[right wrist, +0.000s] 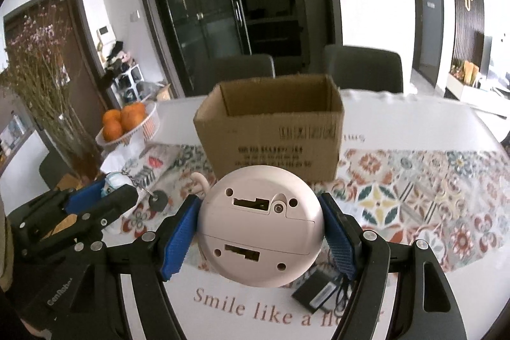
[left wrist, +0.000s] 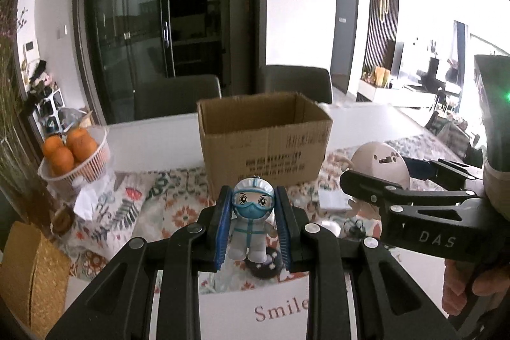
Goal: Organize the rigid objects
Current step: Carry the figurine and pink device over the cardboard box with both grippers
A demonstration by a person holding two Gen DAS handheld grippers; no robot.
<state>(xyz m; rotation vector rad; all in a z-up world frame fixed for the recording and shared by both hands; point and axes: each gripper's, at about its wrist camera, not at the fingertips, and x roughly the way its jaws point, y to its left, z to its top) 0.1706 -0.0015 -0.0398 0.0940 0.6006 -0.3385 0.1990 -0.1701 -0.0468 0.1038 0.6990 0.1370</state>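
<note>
My left gripper (left wrist: 253,231) is shut on a small figurine in a white suit with blue goggles (left wrist: 251,222), held upright above the table. My right gripper (right wrist: 259,231) is shut on a round pink device (right wrist: 259,225), its underside facing the camera. An open cardboard box (left wrist: 263,136) stands ahead on the patterned runner; it also shows in the right wrist view (right wrist: 271,129). In the left wrist view the right gripper (left wrist: 360,184) holds the pink device (left wrist: 379,161) to the right of the figurine. In the right wrist view the left gripper (right wrist: 105,196) is at the left.
A white basket of oranges (left wrist: 73,155) stands at the left, also seen in the right wrist view (right wrist: 127,120). A dark round disc (left wrist: 264,266) lies under the figurine. A black adapter with cable (right wrist: 318,289) lies near the table's front. Dried flowers (right wrist: 38,69) and chairs (right wrist: 363,66) are behind.
</note>
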